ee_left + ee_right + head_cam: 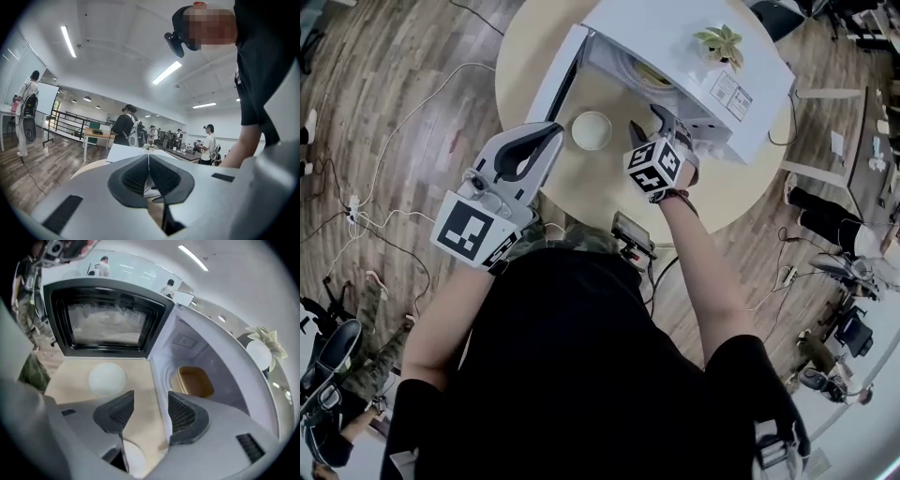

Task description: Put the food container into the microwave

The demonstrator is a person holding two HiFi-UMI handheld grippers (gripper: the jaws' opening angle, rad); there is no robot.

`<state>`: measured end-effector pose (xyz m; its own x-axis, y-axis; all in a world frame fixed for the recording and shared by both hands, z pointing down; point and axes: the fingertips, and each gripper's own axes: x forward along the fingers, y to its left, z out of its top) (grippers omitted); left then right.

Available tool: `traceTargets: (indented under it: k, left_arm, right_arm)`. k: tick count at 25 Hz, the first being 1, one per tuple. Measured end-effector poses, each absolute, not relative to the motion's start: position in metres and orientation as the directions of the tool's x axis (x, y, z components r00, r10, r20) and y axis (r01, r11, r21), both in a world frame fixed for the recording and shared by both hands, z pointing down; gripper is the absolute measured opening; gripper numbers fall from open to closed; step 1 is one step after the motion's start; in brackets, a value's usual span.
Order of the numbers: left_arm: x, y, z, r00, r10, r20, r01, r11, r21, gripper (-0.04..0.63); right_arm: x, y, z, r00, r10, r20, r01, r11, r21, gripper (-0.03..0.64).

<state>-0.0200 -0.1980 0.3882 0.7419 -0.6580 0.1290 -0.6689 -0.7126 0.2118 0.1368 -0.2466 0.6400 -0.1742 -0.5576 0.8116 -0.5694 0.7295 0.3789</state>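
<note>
The white microwave (675, 47) stands on a round wooden table (525, 47) with its door (108, 319) swung open to the left. The tan food container (194, 382) sits inside the cavity, and from the head view it shows as a yellowish patch (652, 75). My right gripper (146, 411) is open and holds nothing. It hovers just outside the cavity's mouth (649, 122), a little short of the container. My left gripper (553, 131) is shut on nothing, held at the table's near left beside the door; its pads (140, 176) press together.
A round white lid or dish (591, 129) lies on the table in front of the open microwave (107, 378). A small potted plant (722, 42) stands on the microwave's top. Cables run over the wooden floor (394, 112). Several people stand in the room behind (126, 126).
</note>
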Motion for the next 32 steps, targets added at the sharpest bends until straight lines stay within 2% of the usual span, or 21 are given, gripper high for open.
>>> traceTargets:
  k: [5, 8, 15, 24, 28, 32]
  left_arm:
    - [-0.010, -0.195, 0.378, 0.779, -0.620, 0.094, -0.624, -0.752, 0.214, 0.023]
    - [-0.002, -0.193, 0.372, 0.807, -0.587, 0.067, -0.586, -0.781, 0.215, 0.023]
    - [0.013, -0.183, 0.355, 0.857, -0.516, 0.013, -0.507, -0.838, 0.201, 0.023]
    - [0.014, -0.169, 0.329, 0.889, -0.457, -0.043, -0.445, -0.881, 0.163, 0.023]
    - [0.005, -0.165, 0.317, 0.888, -0.452, -0.082, -0.440, -0.888, 0.131, 0.023]
    - [-0.005, -0.160, 0.307, 0.885, -0.451, -0.113, -0.441, -0.891, 0.105, 0.023]
  right_arm:
    - [0.099, -0.198, 0.598, -0.295, -0.553, 0.779, -0.636, 0.722, 0.273, 0.163]
    - [0.082, -0.185, 0.555, -0.334, -0.627, 0.703, -0.643, 0.697, 0.317, 0.102]
    - [0.073, -0.170, 0.460, -0.357, -0.790, 0.498, -0.714, 0.574, 0.400, 0.026]
    - [0.101, -0.141, 0.372, -0.294, -0.926, 0.235, -0.838, 0.369, 0.402, 0.014]
    - [0.115, -0.130, 0.344, -0.252, -0.964, 0.087, -0.923, 0.266, 0.278, 0.012]
    - [0.128, -0.118, 0.331, -0.224, -0.974, 0.034, -0.960, 0.226, 0.163, 0.012]
